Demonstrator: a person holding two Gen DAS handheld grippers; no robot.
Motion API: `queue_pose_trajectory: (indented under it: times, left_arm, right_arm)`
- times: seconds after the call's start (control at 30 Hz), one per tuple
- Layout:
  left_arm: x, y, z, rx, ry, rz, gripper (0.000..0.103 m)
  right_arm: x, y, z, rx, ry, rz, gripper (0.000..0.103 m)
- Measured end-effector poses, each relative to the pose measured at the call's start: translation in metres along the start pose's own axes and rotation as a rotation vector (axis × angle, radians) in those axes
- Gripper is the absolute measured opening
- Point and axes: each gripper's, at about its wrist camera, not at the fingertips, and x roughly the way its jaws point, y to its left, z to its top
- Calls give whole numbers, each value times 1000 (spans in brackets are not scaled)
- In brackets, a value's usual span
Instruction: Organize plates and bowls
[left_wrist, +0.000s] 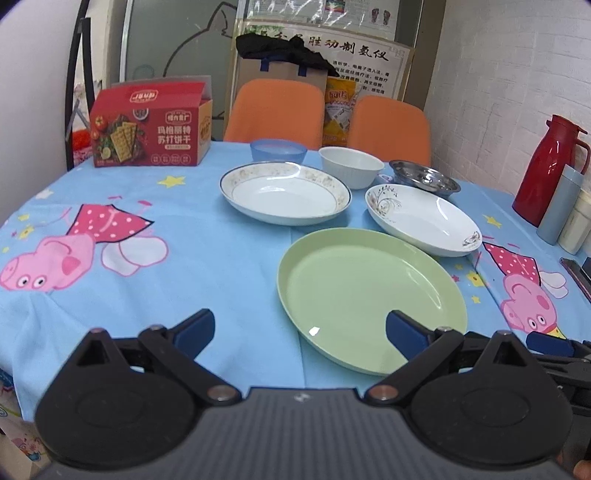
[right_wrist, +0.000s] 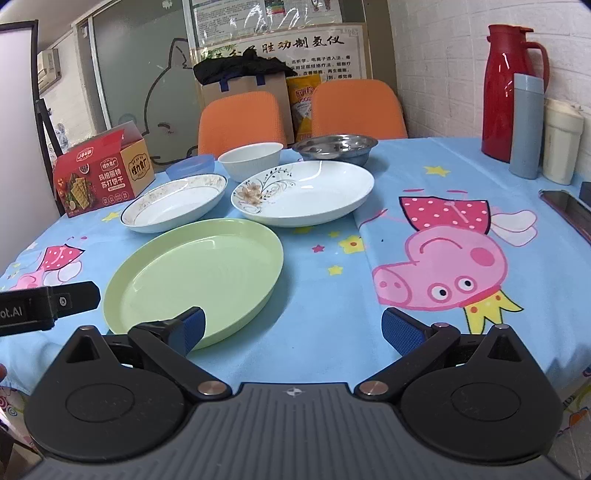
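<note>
Holding both my left gripper (left_wrist: 299, 332) and right gripper (right_wrist: 291, 328) wide and empty, I risk skidding the green plate (left_wrist: 369, 295) into the flowered plate (left_wrist: 424, 221) if I clip its rim.

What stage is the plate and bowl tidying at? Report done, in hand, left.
Done: nothing; no dishes are stacked. In hand: nothing; left tongs and right tongs are open and empty near the green plate. Left: green plate, gold-rimmed plate, floral plate, white bowl, blue bowl, steel bowl.

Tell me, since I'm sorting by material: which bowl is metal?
The steel bowl, shiny grey, farthest right of three; the other bowls are white ceramic and blue plastic.
</note>
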Motion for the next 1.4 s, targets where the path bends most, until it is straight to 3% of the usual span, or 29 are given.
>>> queue_pose_trajectory:
  times: [0.17, 0.53, 0.83, 0.97, 1.03, 1.07, 1.1, 1.2, 1.27, 1.4]
  left_arm:
    - [21, 6, 12, -3, 24, -4, 98]
    - [73, 13, 37, 26, 110, -104, 98]
    - [74, 11, 35, 49, 98, -194, 98]
    - [79, 8, 34, 65, 116, -181, 96]
    - [83, 8, 32, 54, 144, -186, 92]
    - [84, 6, 32, 54, 151, -191, 73]
    - [84, 3, 32, 77, 144, -168, 43]
    - [82, -4, 30, 114, 143, -106, 39]
    - [80, -3, 30, 108, 140, -82, 37]
    - [67, 5, 31, 96, 127, -53, 37]
  right_arm:
    - [24, 7, 9, -30, 36, 13, 103]
    - [70, 28, 25, -138, 103, 38, 103]
    - [67, 20, 19, -173, 48, 53, 103]
    - [65, 25, 22, -165, 66, 56, 103]
    - [64, 27, 20, -179, 58, 64, 103]
    - [63, 26, 19, -181, 52, 58, 103]
    - [63, 25, 20, -171, 46, 57, 103]
    - [63, 22, 20, -159, 15, 52, 103]
    - [60, 24, 18, -147, -6, 53, 74]
    - [55, 36, 16, -164, -13, 22, 72]
